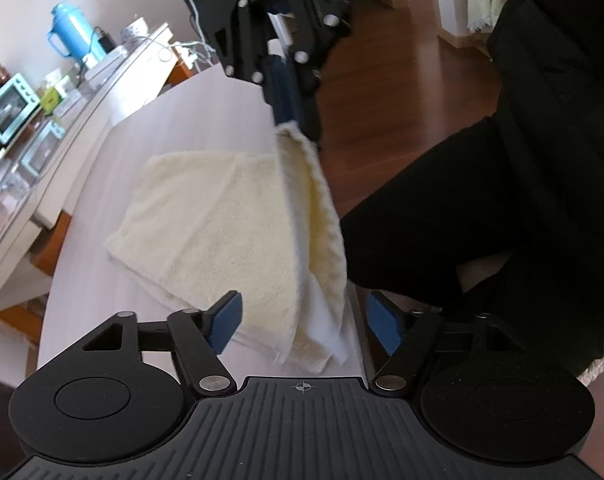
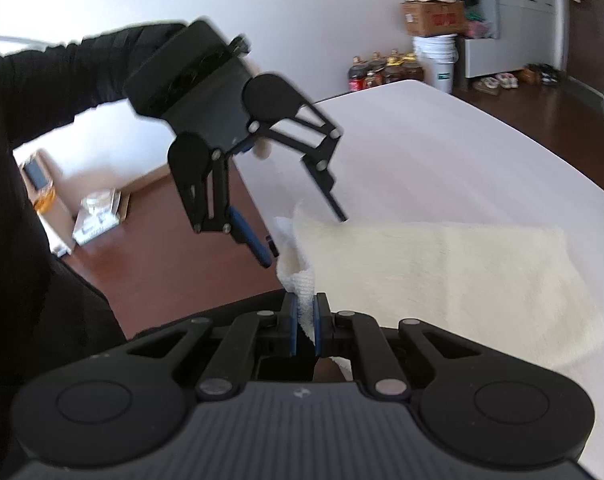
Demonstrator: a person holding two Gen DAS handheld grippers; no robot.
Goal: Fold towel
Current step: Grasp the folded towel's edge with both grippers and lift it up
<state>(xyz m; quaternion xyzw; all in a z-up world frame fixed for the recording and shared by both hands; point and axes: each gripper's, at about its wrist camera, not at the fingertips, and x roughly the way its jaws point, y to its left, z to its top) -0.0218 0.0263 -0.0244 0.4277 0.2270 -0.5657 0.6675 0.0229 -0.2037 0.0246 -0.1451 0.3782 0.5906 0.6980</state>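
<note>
A pale yellow towel (image 1: pixel 217 216) lies folded on the white table (image 1: pixel 205 112); it also shows in the right wrist view (image 2: pixel 442 272). My right gripper (image 2: pixel 306 320) is shut on a corner of the towel and holds that corner lifted above the table's near edge; in the left wrist view the right gripper (image 1: pixel 291 120) pinches the raised corner. My left gripper (image 1: pixel 302 320) is open and empty, just above the towel's near corner at the table edge. It also shows in the right wrist view (image 2: pixel 306 240), open beside the towel's edge.
A side counter (image 1: pixel 61 92) with a blue kettle (image 1: pixel 71 32) and a small oven (image 1: pixel 9 108) stands left of the table. Brown wooden floor (image 1: pixel 402 92) lies beyond the table edge. The person's dark clothing (image 1: pixel 522 200) fills the right. Boxes and a bucket (image 2: pixel 436 52) stand by the far wall.
</note>
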